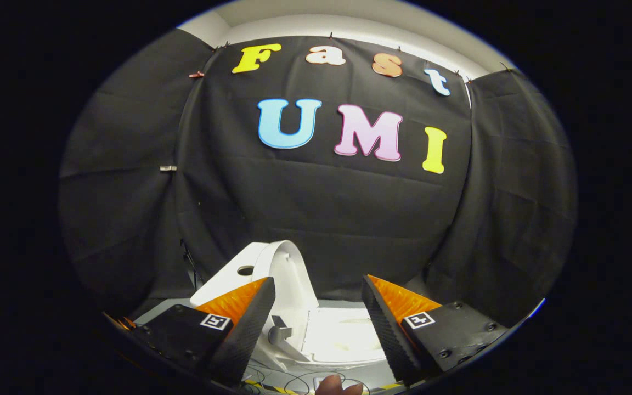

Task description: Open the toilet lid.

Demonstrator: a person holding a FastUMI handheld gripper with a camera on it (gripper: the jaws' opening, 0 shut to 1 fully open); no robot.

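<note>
The tool shows at the bottom of the frame as two wedge-shaped fingers, each with a ribbed inner face. Each finger widens back into a dark, boxy mount. The left mount and the right mount each carry a small square black-and-white marker on top. Round screw heads dot the right mount. The fingers stand well apart with nothing between them.

Your left finger covers the lower part of the raised toilet lid at lower centre — its hinge is hidden. The toilet bowl shows between the fingers, overexposed and blurred. A fingertip is cut off at bottom centre.
</note>
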